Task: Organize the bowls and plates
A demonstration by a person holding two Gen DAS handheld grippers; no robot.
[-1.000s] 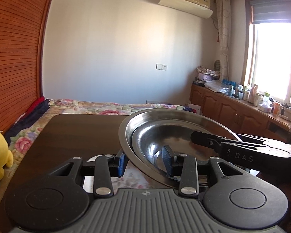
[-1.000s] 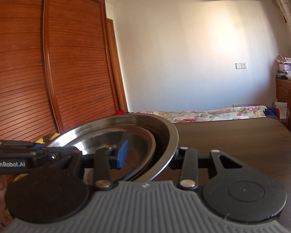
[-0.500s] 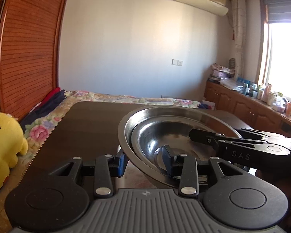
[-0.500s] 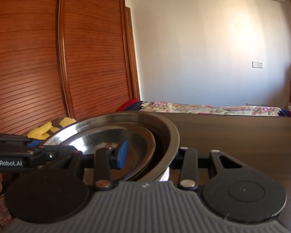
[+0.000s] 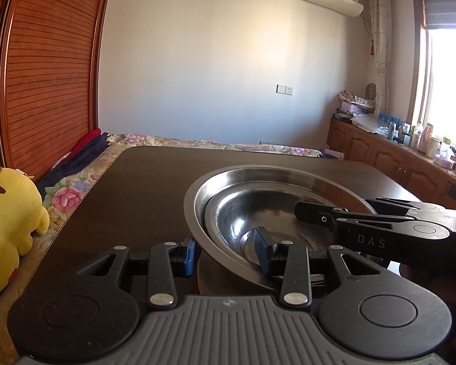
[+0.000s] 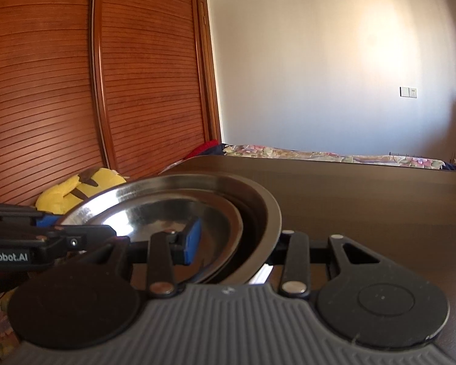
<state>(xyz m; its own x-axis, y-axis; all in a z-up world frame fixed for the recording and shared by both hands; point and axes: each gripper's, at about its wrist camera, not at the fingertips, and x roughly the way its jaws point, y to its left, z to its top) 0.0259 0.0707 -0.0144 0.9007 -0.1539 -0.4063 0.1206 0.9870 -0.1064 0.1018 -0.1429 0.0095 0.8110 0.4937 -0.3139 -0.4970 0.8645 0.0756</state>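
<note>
Two nested steel bowls, a small one (image 5: 252, 213) inside a large one (image 5: 289, 173), are held tilted just above the dark table (image 5: 142, 188). My left gripper (image 5: 226, 255) is shut across their left rim, one blue pad outside and one finger inside. My right gripper (image 6: 234, 243) is shut across the opposite rim of the bowls (image 6: 197, 188), its blue pad inside and its other finger hidden behind the wall. Under the bowls a white edge (image 6: 263, 273) and a brown round shape (image 5: 209, 279) show; I cannot tell what they are.
A yellow plush toy (image 5: 5, 213) sits left of the table on a floral bed (image 5: 197, 143). A slatted wooden wardrobe (image 6: 75, 91) stands behind it. A low cabinet (image 5: 410, 164) crowded with bottles runs under the window at right.
Both grippers have swung left with the bowls still held between them. The plush toy and wardrobe have come further into view, and more of the tabletop shows beyond the bowls.
</note>
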